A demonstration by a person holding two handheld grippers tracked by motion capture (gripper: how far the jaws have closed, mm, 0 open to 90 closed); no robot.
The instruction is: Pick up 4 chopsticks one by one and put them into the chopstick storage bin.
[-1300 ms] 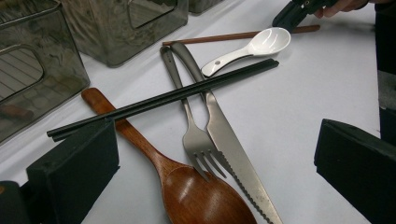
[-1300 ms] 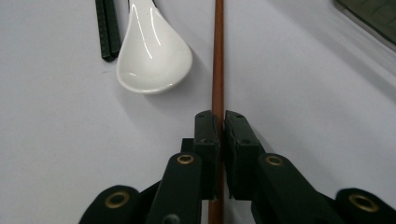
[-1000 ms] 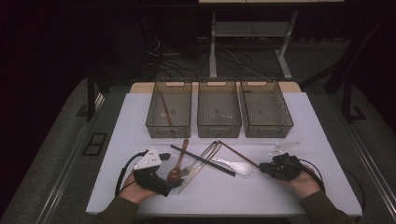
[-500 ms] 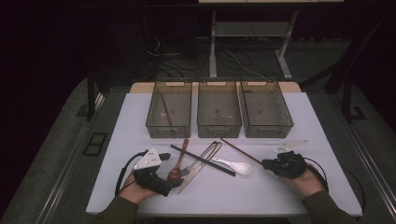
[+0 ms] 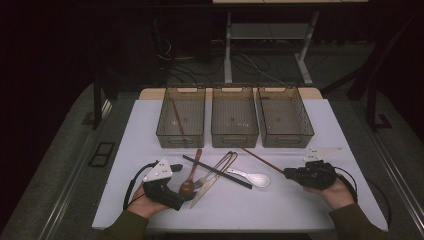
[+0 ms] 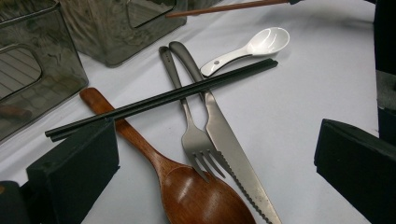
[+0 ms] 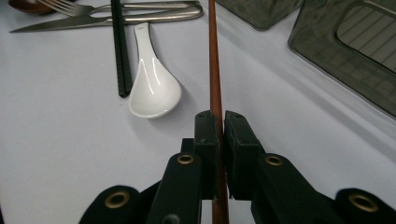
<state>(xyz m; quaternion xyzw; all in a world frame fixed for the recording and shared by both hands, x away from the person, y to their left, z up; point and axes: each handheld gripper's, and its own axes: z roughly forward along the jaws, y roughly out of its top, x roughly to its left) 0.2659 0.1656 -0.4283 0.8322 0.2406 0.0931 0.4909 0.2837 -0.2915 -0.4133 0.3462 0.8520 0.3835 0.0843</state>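
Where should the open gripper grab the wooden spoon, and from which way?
Best guess: the bare stretch of the wooden spoon handle just behind its bowl. There it is narrow and lies flat, while higher up the black chopsticks cross over it. The fork lies close on one side, so the left gripper should come straight down, fingers astride the handle.

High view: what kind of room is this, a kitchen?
Probably a lab or workshop, not a kitchen: a white table on carpeted floor, three clear plastic bins in a row, loose cables behind, and the person's hand-held black right gripper.
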